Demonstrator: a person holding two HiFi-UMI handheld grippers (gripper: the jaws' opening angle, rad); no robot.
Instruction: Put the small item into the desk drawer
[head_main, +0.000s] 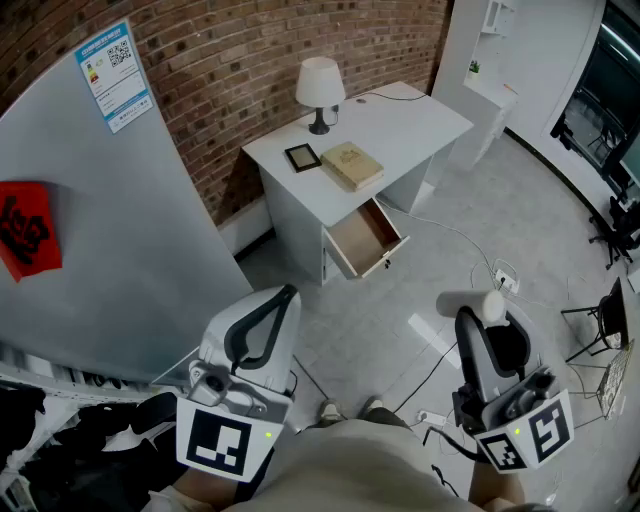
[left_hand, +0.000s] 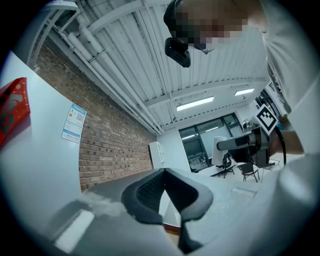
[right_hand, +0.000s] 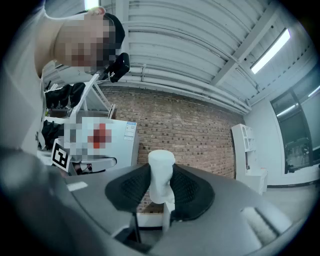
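A white desk (head_main: 420, 115) stands against the brick wall ahead, its drawer (head_main: 365, 238) pulled open and showing a bare wooden bottom. My right gripper (head_main: 478, 308) is low at the right, well short of the desk, shut on a small white cylinder-shaped item (head_main: 492, 304). In the right gripper view the small white item (right_hand: 161, 172) stands upright between the black pads (right_hand: 190, 192) of the right gripper (right_hand: 161, 186). My left gripper (head_main: 287, 292) is low at the left, its fingertips together and nothing in them. In its own view the left gripper (left_hand: 166, 171) points level.
On the desk stand a white lamp (head_main: 320, 90), a small picture frame (head_main: 302, 157) and a tan book (head_main: 352, 165). A large grey panel (head_main: 100, 200) with a red paper fills the left. Cables and a power strip (head_main: 505, 280) lie on the floor; an office chair (head_main: 620, 225) is at right.
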